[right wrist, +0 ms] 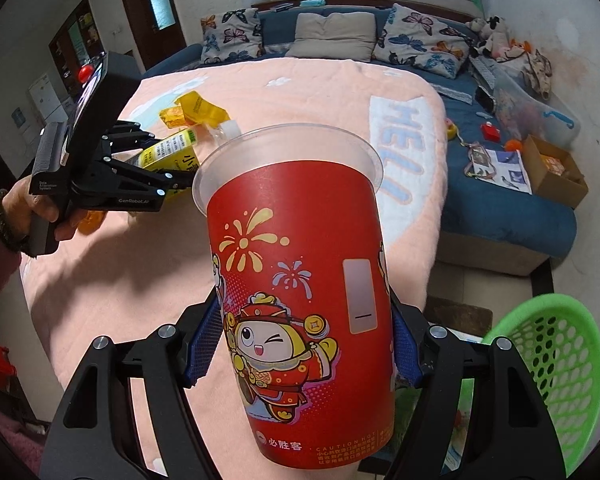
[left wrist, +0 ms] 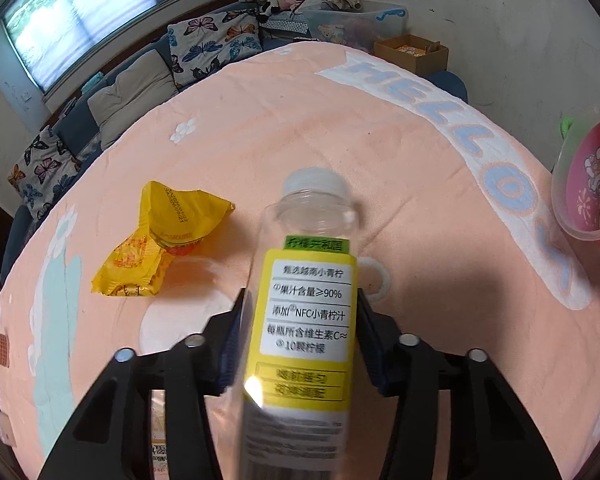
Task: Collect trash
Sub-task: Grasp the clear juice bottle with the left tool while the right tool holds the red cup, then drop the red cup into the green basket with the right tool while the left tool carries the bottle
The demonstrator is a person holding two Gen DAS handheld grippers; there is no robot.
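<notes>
Your left fingers sat closed against the sides of a clear plastic juice bottle, the blue pads pressed to its yellow label. The left gripper held the bottle pointing away from you, white cap farthest out, over the peach blanket with its blue HELLO lettering. Whether the bottle touched the blanket, you could not tell from the wrist view.

Your right gripper was clamped on a red paper cup printed with a cartoon figure and fireworks — the pads met both sides of its lower half, and its clear plastic rim pointed away from you.

Just beside the bottle, to its left, a crumpled yellow snack wrapper lay on the blanket. From the right wrist view, your left hand gripped the black handle of the left gripper, well left of the cup.

A green mesh basket stood beside the bed at lower right — near the cup, not touching it. Butterfly-print pillows lined the blue sofa beyond the blanket.
</notes>
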